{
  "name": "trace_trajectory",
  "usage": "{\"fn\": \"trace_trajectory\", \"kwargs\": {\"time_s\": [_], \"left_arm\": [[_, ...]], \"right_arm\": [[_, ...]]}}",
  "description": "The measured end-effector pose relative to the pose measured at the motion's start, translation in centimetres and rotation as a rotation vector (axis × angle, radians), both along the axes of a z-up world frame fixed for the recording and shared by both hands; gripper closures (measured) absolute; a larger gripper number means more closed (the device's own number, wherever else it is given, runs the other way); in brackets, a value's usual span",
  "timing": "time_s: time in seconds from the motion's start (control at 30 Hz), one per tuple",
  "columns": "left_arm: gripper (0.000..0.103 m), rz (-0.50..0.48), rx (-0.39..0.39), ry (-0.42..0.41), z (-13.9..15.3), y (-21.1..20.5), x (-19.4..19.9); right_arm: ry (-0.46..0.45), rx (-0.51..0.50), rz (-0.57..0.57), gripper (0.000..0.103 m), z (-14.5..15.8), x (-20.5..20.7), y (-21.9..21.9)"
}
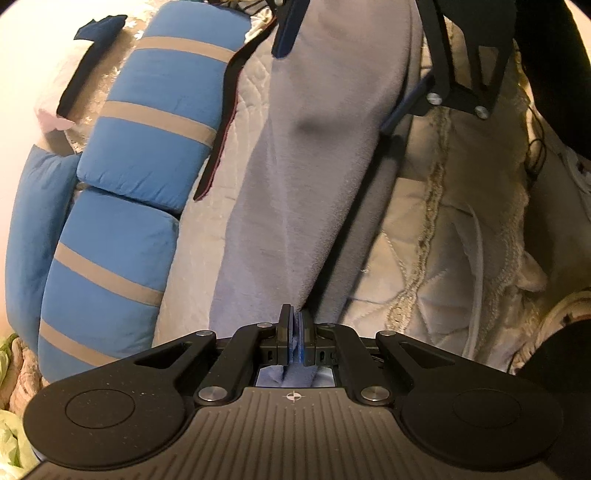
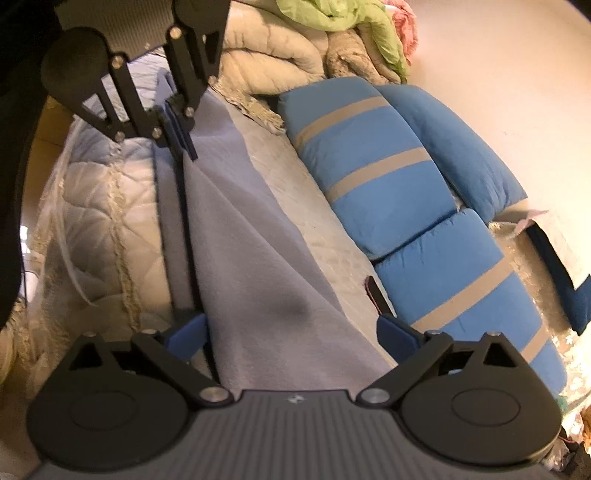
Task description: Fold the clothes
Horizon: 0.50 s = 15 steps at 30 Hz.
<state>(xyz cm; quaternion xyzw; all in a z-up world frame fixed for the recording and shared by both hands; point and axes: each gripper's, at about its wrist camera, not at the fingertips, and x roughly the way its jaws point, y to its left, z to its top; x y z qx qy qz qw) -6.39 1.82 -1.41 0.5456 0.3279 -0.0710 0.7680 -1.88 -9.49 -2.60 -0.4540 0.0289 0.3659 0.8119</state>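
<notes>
A grey-lavender fleece garment hangs stretched between the two grippers above a quilted bed. My left gripper is shut on one end of it, the cloth pinched between its blue pads. In the right wrist view the same left gripper shows at the upper left, clamping the garment. My right gripper stands wide open, with the cloth passing between its fingers and neither pad pressing it. The left wrist view shows the right gripper at the top, its fingers spread on either side of the cloth.
Blue cushions with tan stripes lie along the wall side of the cream quilted bedspread. A dark strap with a red edge lies beside them. A green garment and bedding are piled at one end. A dark blue item lies by the wall.
</notes>
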Motion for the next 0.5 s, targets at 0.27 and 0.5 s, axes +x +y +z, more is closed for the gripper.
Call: {"fn": "trace_trajectory", "kwargs": {"time_s": [0.27,0.5], "left_arm": [[0.100,-0.003,0.020,0.054,-1.4,0.2,0.2],[0.096,-0.040,0.131,-0.050,-0.9,0.2,-0.8]], "right_arm": [[0.006,-0.101,0.088,0.079,-1.2,-1.6,0.4],[-0.029,-0.192,0.138,0.093,-2.2,-3.0,0.6]]}}
